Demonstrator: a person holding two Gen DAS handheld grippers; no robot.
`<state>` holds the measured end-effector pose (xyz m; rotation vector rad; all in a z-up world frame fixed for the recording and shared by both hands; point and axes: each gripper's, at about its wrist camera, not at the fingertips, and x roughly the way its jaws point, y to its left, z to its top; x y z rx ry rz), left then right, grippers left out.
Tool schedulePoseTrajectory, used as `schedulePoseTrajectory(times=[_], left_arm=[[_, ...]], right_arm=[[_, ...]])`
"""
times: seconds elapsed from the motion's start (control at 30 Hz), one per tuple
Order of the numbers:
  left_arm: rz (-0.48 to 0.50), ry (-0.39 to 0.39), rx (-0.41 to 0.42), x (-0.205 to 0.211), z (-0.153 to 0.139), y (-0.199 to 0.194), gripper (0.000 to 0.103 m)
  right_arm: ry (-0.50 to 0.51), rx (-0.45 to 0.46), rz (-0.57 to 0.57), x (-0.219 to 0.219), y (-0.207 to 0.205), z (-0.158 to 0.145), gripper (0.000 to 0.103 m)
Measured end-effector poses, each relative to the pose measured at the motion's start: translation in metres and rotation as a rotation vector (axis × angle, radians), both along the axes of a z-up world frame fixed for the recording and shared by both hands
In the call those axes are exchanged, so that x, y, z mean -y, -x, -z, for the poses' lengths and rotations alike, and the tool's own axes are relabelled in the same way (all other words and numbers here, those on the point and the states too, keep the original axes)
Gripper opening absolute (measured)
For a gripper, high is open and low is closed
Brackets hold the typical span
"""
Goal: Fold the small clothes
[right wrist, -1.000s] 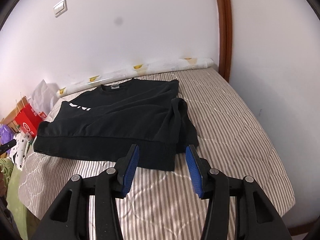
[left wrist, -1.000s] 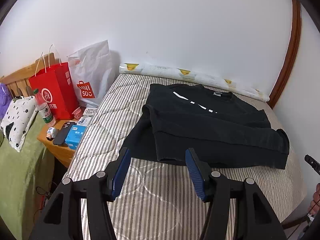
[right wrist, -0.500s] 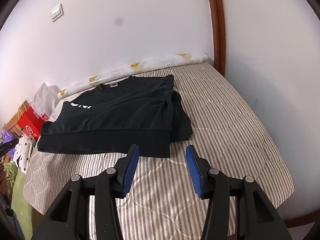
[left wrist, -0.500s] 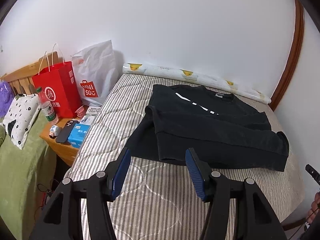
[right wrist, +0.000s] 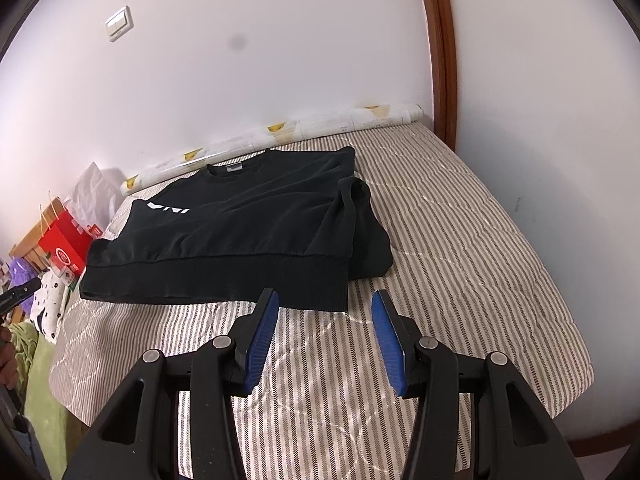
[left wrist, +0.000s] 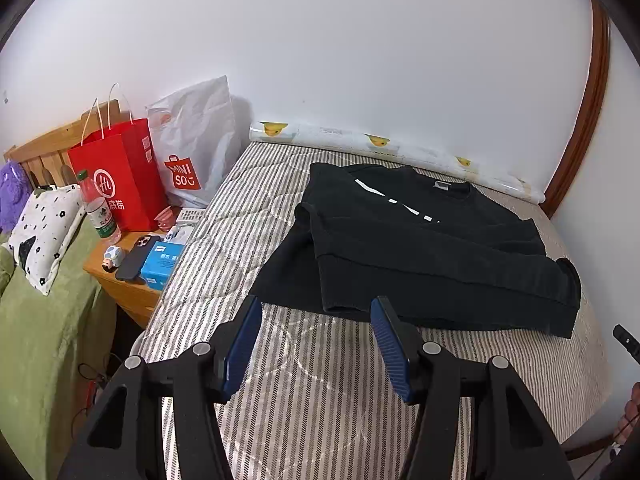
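1. Both my tongs, left gripper (left wrist: pixel 315 320) and right gripper (right wrist: pixel 325 312), hang apart and empty, pulled back from the black sweatshirt (left wrist: pixel 420 248).
2. It lies on the striped mattress (left wrist: pixel 320 380), sleeves folded in.
3. Probably next: the hem fold.
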<state>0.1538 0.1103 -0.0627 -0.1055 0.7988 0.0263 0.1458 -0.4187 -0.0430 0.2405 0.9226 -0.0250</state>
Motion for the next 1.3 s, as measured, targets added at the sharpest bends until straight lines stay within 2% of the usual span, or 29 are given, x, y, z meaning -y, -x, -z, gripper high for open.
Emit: schedulePoseTrajectory(times=[0.37,0.67,0.8,0.93,1.07,1.17,1.3], left_arm=[[0.045,0.007,-0.026,0.013,0.019,-0.013,0.054],[0.068,0.001,-0.119,0.018,0.066,-0.036,0.054],[0.063,0.001,-0.163,0.016,0.086,-0.048,0.054],[0.056,-0.008,-0.187,0.015,0.101,-0.059,0.054],[0.06,-0.013,-0.202,0.016,0.109,-0.068,0.054],[0.068,-0.025,-0.191,0.019,0.11,-0.072,0.052],[0.082,0.005,-0.192,0.019,0.108,-0.081,0.039]], right_arm=[[-0.004,-0.009,-0.01,-0.007,-0.005,0.011,0.048],[0.015,-0.097,-0.021,-0.014,-0.019,0.058,0.047],[0.052,-0.14,-0.03,-0.018,-0.028,0.079,0.044],[0.051,-0.182,-0.041,-0.019,-0.036,0.095,0.034],[0.064,-0.198,-0.045,-0.022,-0.046,0.106,0.031],[0.071,-0.203,-0.049,-0.026,-0.054,0.111,0.03],[0.101,-0.223,-0.055,-0.03,-0.066,0.118,0.029]])
